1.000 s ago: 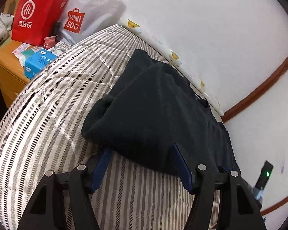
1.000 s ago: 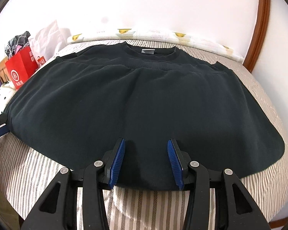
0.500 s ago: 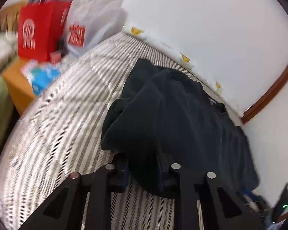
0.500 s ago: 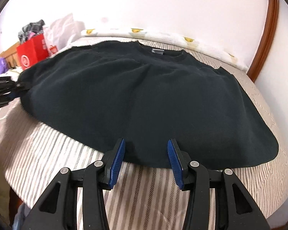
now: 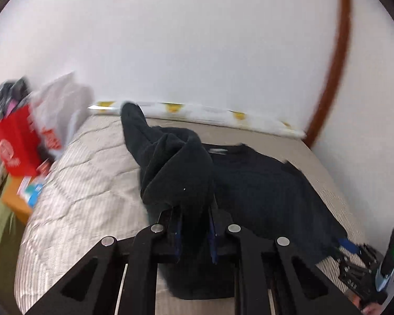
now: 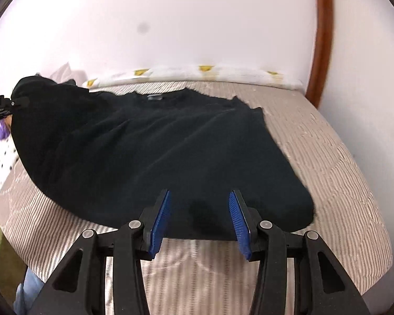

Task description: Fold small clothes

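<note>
Two grippers are mine, one in each hand, and both point down over a striped bed (image 6: 328,157) where a black sweatshirt (image 6: 157,144) lies spread with its collar toward the wall. My left gripper (image 5: 194,232) has just been closing and its blue pads are now clamped on a bunched edge of the sweatshirt, which rises from the mattress in a dark fold right in front of that camera; one sleeve (image 5: 134,123) trails up and away toward the far edge of the bed. From the right wrist view I see this same gripper at the left border, with cloth gathered up around its tip. My right gripper (image 6: 199,218) has its fingers apart, nothing pressed between them, poised over the near hem of the sweatshirt. Beside the bed on the left stand a red paper bag (image 5: 13,141) and a white bag (image 5: 63,102), both blurred
</note>
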`<state>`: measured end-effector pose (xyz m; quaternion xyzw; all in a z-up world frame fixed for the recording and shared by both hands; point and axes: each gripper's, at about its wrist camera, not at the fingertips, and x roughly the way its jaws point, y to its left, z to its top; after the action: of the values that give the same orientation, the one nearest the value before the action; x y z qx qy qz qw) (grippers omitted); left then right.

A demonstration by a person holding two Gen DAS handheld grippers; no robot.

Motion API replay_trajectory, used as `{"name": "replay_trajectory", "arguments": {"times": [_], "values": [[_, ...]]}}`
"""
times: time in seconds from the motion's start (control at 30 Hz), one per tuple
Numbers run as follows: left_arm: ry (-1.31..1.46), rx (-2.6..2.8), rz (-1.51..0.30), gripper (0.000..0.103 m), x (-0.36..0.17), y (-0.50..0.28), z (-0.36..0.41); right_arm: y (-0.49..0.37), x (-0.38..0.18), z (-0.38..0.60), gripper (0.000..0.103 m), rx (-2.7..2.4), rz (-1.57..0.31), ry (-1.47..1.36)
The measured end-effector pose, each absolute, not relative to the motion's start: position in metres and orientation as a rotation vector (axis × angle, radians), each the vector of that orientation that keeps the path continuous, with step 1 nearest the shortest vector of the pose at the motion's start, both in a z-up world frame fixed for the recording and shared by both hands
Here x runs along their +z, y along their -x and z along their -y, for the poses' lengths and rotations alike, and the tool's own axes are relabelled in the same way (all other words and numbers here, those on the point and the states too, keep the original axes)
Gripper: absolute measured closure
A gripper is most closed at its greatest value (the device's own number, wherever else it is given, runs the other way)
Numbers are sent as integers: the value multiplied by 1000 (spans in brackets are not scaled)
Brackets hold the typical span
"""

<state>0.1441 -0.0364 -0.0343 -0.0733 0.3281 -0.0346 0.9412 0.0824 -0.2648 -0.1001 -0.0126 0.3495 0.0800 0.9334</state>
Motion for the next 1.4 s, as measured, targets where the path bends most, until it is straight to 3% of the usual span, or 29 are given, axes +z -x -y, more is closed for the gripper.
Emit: {"name": "replay_trajectory", "arguments": {"times": [0.4,0.67,0.87,0.97,1.4], "values": [[105,-269,-853,85,-86,-171,106,-67,-102,303,58,130,-738,-56],[164,-446,-839,60,-78,-148,80,-69,-90,273,56,152,-746,-72],[113,-394,-788,43,-81,-123,30,-81,-73,227,40,227,-728,-98],[82,-358,-782,37,-90,-115,9,-89,-74,208,39,282,-753,-151],[191,-410,-860,33,-148,-104,-28,-160,-101,154,36,307,-855,-395]]}}
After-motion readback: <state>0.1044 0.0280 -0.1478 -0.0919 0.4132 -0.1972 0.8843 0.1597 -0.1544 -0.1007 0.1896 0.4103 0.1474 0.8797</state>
